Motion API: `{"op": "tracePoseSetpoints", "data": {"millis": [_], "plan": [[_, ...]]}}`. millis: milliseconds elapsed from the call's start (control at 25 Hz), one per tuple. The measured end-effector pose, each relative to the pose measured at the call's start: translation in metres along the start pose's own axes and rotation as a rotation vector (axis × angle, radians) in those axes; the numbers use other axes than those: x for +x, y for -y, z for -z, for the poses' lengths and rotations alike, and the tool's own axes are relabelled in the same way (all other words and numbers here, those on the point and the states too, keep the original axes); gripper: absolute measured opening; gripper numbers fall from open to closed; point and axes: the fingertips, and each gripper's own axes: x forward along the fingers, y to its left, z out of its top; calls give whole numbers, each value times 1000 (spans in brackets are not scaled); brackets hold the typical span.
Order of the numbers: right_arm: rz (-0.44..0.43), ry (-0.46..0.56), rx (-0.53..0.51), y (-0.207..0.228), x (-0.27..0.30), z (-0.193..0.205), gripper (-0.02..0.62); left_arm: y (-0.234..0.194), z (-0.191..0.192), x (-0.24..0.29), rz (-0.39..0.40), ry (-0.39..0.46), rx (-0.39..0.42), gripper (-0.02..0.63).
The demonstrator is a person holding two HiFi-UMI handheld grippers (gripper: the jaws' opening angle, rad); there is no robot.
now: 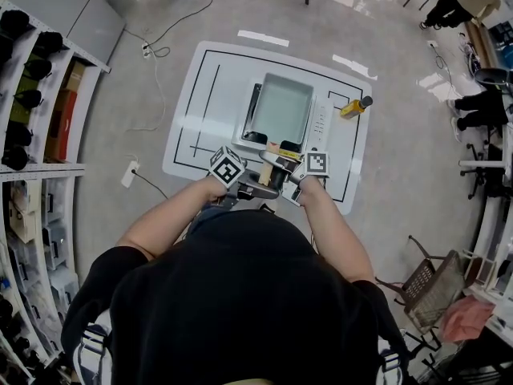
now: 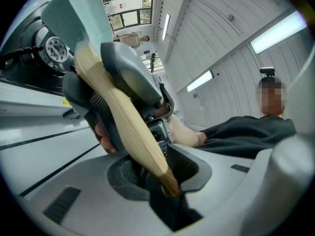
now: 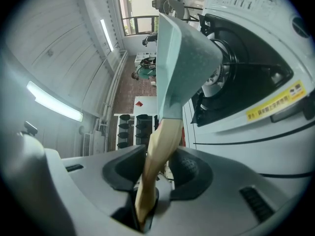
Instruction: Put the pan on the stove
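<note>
A pale green rectangular pan (image 1: 280,107) sits over the white stove (image 1: 321,123) on the white table (image 1: 191,111). Its wooden handle (image 1: 267,169) points back toward me. Both grippers hold this handle from opposite sides. My left gripper (image 1: 258,184) is shut on the handle (image 2: 123,117) near its end, with the pan (image 2: 81,9) and burner (image 2: 54,48) beyond. My right gripper (image 1: 285,170) is shut on the handle (image 3: 160,151) too, below the pan (image 3: 184,58) and beside the stove (image 3: 256,58). In each gripper view, the left gripper (image 2: 157,166) and right gripper (image 3: 157,168) have wood between their jaws.
A yellow oil bottle (image 1: 355,105) lies on the table right of the stove. Shelves (image 1: 36,95) with dark items line the left side. A power strip (image 1: 129,173) and cable lie on the floor. A wire basket (image 1: 433,283) stands at the right.
</note>
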Motion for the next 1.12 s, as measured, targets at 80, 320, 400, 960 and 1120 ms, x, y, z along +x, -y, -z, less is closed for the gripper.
{"op": "tracePoseSetpoints", "data": {"millis": [80, 320, 400, 960, 1120], "plan": [[1, -1, 8, 4, 0, 0, 146, -3, 2, 0, -1, -3, -4, 110], [5, -11, 14, 12, 1, 2, 143, -9, 6, 0, -8, -10, -11, 110], [15, -11, 15, 14, 1, 2, 143, -9, 6, 0, -6, -6, -18, 110], [23, -8, 60, 26, 0, 1, 141, -21, 9, 1, -7, -19, -39, 110], [27, -10, 54, 31, -1, 0, 141, -23, 8, 2, -6, -15, -42, 110]]}}
